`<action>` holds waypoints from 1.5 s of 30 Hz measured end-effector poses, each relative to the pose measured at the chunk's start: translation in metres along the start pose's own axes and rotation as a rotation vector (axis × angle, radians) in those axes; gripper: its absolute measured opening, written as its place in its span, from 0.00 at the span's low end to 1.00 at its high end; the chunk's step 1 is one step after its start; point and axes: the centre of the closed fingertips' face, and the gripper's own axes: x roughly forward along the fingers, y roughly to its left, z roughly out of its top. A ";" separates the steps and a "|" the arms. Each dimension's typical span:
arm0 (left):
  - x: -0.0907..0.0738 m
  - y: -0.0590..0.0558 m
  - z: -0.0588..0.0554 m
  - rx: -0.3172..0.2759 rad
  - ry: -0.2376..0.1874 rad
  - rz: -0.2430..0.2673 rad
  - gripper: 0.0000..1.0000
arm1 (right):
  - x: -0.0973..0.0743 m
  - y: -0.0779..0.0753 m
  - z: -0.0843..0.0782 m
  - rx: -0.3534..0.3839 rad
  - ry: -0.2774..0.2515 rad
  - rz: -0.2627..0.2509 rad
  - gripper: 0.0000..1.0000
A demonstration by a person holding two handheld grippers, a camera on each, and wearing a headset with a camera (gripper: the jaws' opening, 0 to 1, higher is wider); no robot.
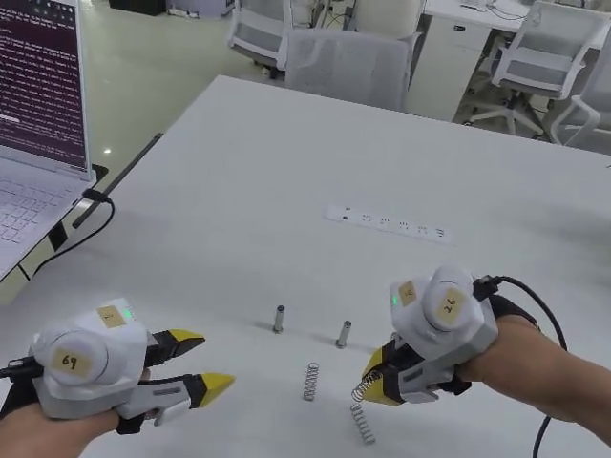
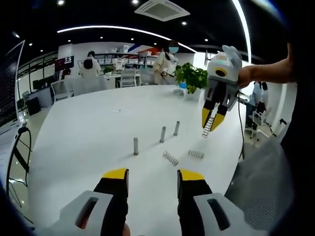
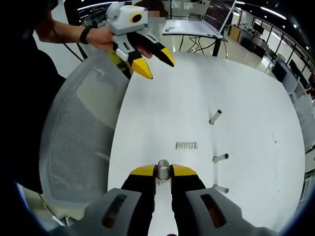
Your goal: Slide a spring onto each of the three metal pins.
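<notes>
Two short metal pins stand upright on the white table. In the left gripper view three bare pins stand in a row. My right gripper hovers just right of them, shut on a spring that hangs from its yellow tips. Two loose springs lie on the table near it. My left gripper is open and holds nothing, low at the table's near left, apart from the pins.
An open laptop with a black cable sits at the far left edge. A white power strip lies beyond the pins. Office chairs stand behind the table, and a grey mesh chair is at the near side.
</notes>
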 end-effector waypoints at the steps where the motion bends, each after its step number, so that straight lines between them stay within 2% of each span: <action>1: -0.002 0.002 -0.001 -0.003 0.002 0.006 0.34 | 0.001 -0.001 0.000 -0.001 0.002 0.001 0.08; 6: -0.009 0.007 -0.008 -0.016 0.010 0.024 0.37 | 0.005 -0.006 0.002 0.000 0.006 0.003 0.08; 15: -0.014 0.007 -0.016 -0.033 0.024 0.030 0.41 | 0.010 -0.010 0.005 -0.014 0.014 0.017 0.08; 24: -0.019 0.008 -0.015 -0.037 0.015 0.041 0.41 | 0.017 -0.021 0.009 -0.019 0.022 0.021 0.08; 45: -0.027 0.011 -0.017 -0.074 0.002 0.065 0.46 | 0.038 -0.062 0.049 -0.025 0.005 0.012 0.08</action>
